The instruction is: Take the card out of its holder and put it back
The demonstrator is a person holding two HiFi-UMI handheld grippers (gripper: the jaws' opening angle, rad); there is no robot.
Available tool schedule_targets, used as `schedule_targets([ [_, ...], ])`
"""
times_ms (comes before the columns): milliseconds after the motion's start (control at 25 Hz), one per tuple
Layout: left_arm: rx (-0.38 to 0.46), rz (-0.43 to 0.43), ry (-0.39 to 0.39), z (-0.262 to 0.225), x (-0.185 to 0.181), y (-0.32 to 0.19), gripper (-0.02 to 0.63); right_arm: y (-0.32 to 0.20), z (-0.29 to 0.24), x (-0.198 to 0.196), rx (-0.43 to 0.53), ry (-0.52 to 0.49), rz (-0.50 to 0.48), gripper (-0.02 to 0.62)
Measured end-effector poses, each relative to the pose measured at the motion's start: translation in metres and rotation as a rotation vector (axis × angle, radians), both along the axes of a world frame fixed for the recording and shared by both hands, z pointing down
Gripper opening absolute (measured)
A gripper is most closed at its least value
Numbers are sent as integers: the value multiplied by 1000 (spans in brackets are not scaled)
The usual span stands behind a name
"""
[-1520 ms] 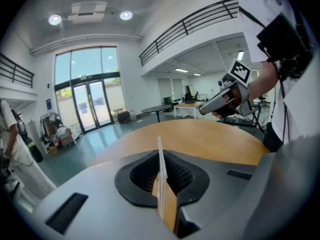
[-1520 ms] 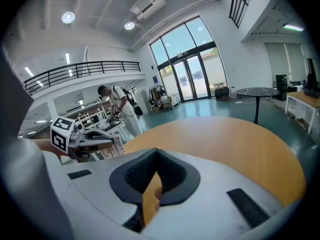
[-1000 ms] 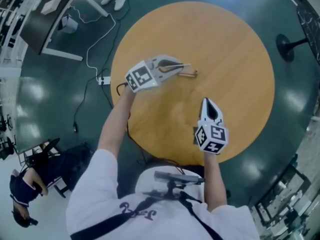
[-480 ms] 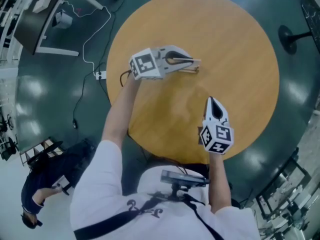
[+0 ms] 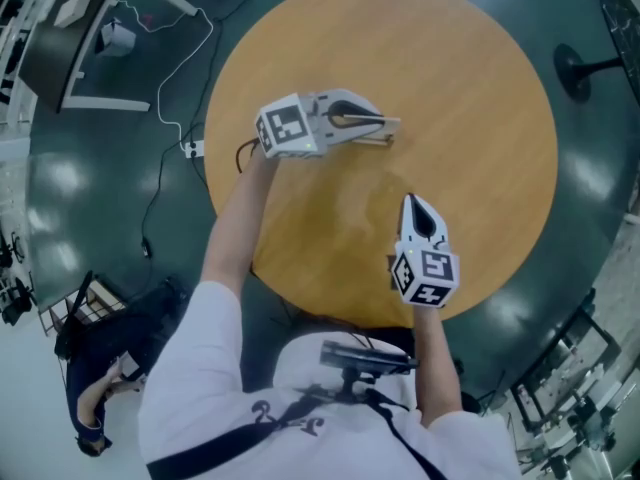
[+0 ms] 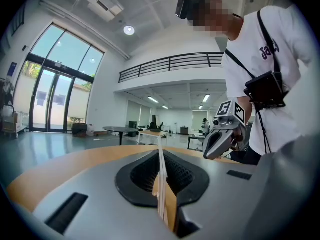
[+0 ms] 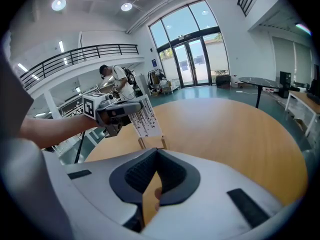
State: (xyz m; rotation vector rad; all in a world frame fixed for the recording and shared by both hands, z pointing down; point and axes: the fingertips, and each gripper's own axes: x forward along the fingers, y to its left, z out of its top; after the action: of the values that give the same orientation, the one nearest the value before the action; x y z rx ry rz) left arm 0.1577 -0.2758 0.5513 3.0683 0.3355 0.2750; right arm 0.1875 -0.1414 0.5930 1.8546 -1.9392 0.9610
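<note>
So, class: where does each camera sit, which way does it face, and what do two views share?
Head view: on the head, facing down at the table; shows both forearms, left gripper, right gripper.
Left gripper view: on that gripper, along jaws shut on the card; shows the person's torso.
Right gripper view: on that gripper, along shut, empty jaws toward the holder; shows the left forearm.
Shared: each gripper view shows the other gripper, and both show the card.
</note>
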Motion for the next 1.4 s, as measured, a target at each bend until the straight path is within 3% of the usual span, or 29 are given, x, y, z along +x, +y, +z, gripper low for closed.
schedule_targets([
  [440,11,38,-79,23,8,11,26,2,4,5,-10,-11,26,20],
  [680,-57,1,-83,36,11,7,28,5,7,10,-15,-18,45,20],
  [880,-25,22,-189,71,6,13,28,6,6,15,-11,-13,63,20],
  [1120,-75,-42,-207,82,7,8,36,11,7,18,-4,-13,62,20],
  [1240,-76,-99,-219,79,1,-2,83,10,-1,17,16,-9,63,20],
  [1320,-80,-158,-233,80,-8,-13,156,11,-7,18,30,-4,66,20],
  [1400,-93,-212,-248,83,-23,-20,172,14,-12,20,44,4,71,20],
])
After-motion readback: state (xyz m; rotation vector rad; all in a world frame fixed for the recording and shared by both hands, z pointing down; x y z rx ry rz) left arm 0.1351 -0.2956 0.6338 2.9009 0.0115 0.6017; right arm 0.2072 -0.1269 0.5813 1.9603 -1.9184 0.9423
